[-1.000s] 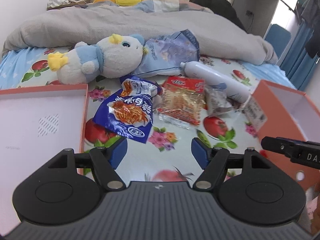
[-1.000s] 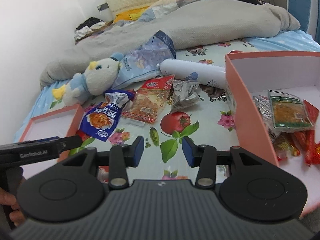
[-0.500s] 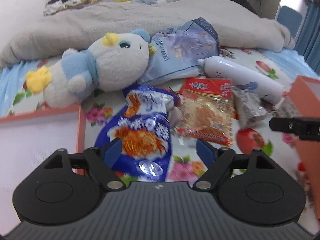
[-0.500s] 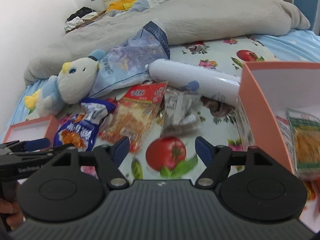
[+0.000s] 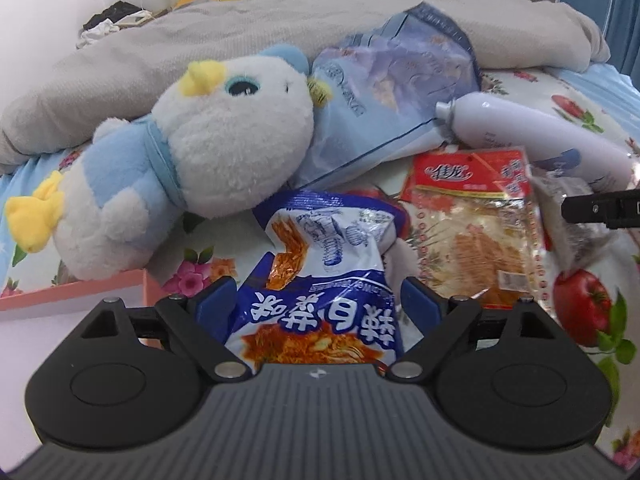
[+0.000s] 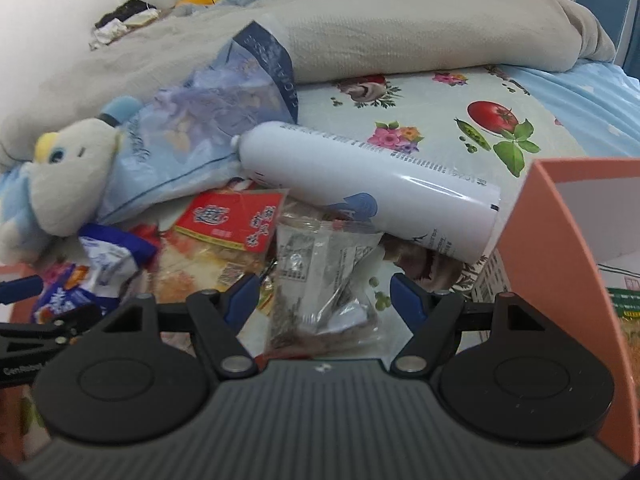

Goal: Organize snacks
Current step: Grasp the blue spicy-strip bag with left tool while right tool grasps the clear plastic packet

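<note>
While both grippers hang over the clutter, the biggest thing around is the bed (image 6: 440,120) with its fruit-and-flower sheet, and a grey blanket (image 5: 280,32) bunched across the back. Orange box (image 6: 560,248) stands at the right edge of the right wrist view, its near wall just beside the right gripper, some packets dimly visible inside. A second orange box (image 5: 72,292) sits at lower left in the left wrist view, plush toy (image 5: 192,168) lying against its rim. Pale blue bag (image 5: 384,96) leans behind the toy's head, touching it. White bottle (image 6: 368,188) lies on its side across the sheet, its base end close to the right box, partly over the snack pile. Red snack packet (image 5: 472,232) lies flat between the other two snacks, its top edge under the bottle and bag. Blue snack bag (image 5: 324,288) lies crumpled in front of the toy, its lower part between the left gripper (image 5: 320,306) fingers, which have just been opening and stand wide, pads not pressing on it. Clear snack packet (image 6: 324,280) lies below the bottle, between the right gripper (image 6: 324,298) fingers, which have opened too and stand clear on both sides. Each gripper's tip shows at the edge of the other's view.
</note>
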### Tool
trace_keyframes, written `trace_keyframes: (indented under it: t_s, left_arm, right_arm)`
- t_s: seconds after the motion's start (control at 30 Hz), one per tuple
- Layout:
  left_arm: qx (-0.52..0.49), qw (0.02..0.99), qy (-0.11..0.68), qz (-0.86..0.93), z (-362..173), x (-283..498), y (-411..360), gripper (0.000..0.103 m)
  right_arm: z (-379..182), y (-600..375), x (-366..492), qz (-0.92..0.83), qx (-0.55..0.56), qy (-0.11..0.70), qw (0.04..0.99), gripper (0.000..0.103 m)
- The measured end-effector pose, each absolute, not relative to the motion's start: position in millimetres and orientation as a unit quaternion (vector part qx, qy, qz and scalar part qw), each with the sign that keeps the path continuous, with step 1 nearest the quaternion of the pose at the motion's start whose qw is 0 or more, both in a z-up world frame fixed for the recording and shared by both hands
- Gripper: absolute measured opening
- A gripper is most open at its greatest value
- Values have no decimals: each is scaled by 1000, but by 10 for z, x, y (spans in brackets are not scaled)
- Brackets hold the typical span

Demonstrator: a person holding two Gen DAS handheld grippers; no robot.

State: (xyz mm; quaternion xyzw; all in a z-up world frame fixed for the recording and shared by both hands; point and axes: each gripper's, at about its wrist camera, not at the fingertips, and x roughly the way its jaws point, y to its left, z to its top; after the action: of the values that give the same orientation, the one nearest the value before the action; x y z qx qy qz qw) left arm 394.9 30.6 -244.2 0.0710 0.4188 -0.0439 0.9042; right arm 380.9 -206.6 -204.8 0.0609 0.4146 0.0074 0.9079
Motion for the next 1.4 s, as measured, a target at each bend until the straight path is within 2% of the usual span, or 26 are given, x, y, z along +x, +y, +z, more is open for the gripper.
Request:
trace_keyframes:
  t_s: [0.13, 0.47, 0.57, 0.77, 0.83, 1.03, 1.13, 1.4]
  left_arm:
    - [72, 906, 415, -44, -2533, 4025, 332, 96]
    - [26, 901, 429, -52, -2640, 4129, 448, 96]
    - [24, 903, 426, -49, -2637, 4109, 441, 96]
    - [21, 900, 433, -40, -2595, 4071, 407, 86]
    - [26, 900, 435, -25, -2578, 4050, 391, 78]
    - [5, 898, 440, -17, -2529, 3986, 417, 68]
    - [-8, 898, 440, -15, -2500, 3883, 435, 65]
    - [-38, 899, 436, -2, -2409, 3479, 469, 63]
  right_arm:
    - [-2141, -2056, 3908, 2, 58, 423, 904, 74]
    - [-2271, -2030, 3983, -8, 60, 436, 898, 72]
    - [-2271, -1996, 3981, -11, 47, 436, 899, 60]
    - [-2214, -1965, 3967, -16, 30, 440, 897, 51]
    - [-2185, -1972, 3936, -18, 32, 440, 897, 48]
    - [-2095, -1988, 3769, -15, 32, 436, 899, 46]
    - [-2077, -1983, 3665, -14, 22, 434, 901, 45]
    - [-2006, -1992, 3294, -5, 24, 434, 901, 44]
